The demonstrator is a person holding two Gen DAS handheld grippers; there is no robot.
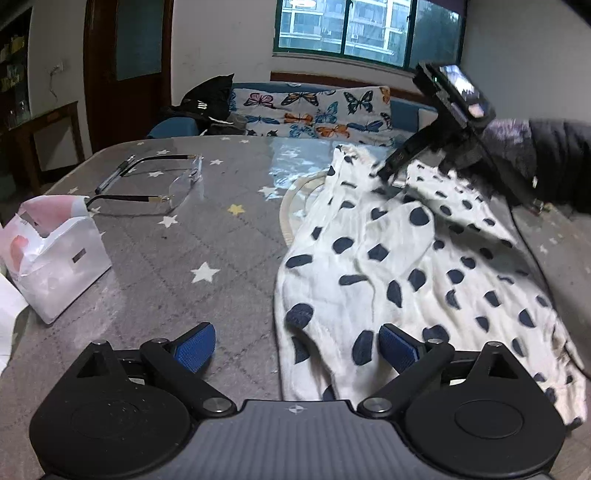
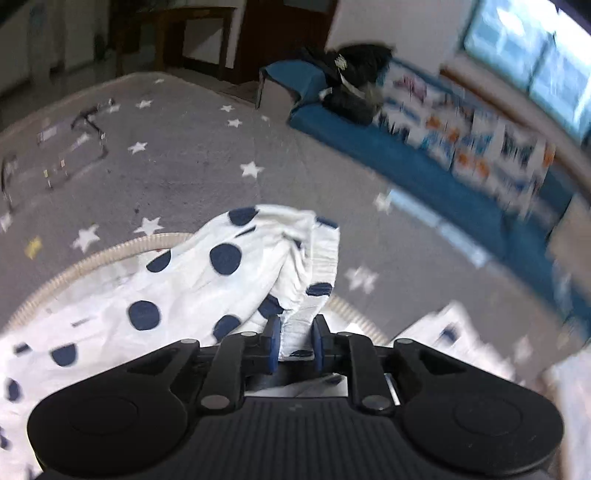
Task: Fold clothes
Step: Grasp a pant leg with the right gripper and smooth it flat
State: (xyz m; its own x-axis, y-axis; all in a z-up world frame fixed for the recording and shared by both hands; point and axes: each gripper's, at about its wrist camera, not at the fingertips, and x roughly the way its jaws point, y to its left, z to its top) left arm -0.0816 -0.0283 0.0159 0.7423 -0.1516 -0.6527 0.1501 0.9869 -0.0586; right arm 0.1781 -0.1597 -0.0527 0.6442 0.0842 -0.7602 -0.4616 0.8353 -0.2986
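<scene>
White cotton-looking garment (image 1: 413, 266) with navy polka dots lies spread and rumpled on the grey star-print worktop (image 1: 177, 258), toward its right side; part of it covers a pale ring-shaped mark on the cloth.

Left claw (image 1: 297, 349): released, blue pads wide apart. Its right finger (image 1: 399, 347) sits over the near edge of the garment, its left finger over bare worktop. Nothing is between the pads.

Right claw (image 2: 294, 349): clenched on a bunched fold of the garment (image 2: 207, 273), fabric pinched between the two blue pads and rising up from them in a crumpled peak. In the left wrist view the same claw (image 1: 391, 173) shows at the garment's far end, tilted downward, with a dark-sleeved arm behind it (contact point partly hidden by the claw body).

Other items on the worktop, left side, well apart from the garment:
- rimless eyeglasses (image 1: 159, 184), temples unfolded
- pen (image 1: 112, 173) just beside the glasses
- white paper bag (image 1: 55, 258) with pink contents, near the left edge

Background: blue sofa (image 2: 424, 162) with a butterfly-print cover (image 1: 317, 110) and a dark heap of clothing (image 1: 210, 103) at one end; window (image 1: 365, 29) above.

Right wrist view is motion-blurred toward its right edge.
</scene>
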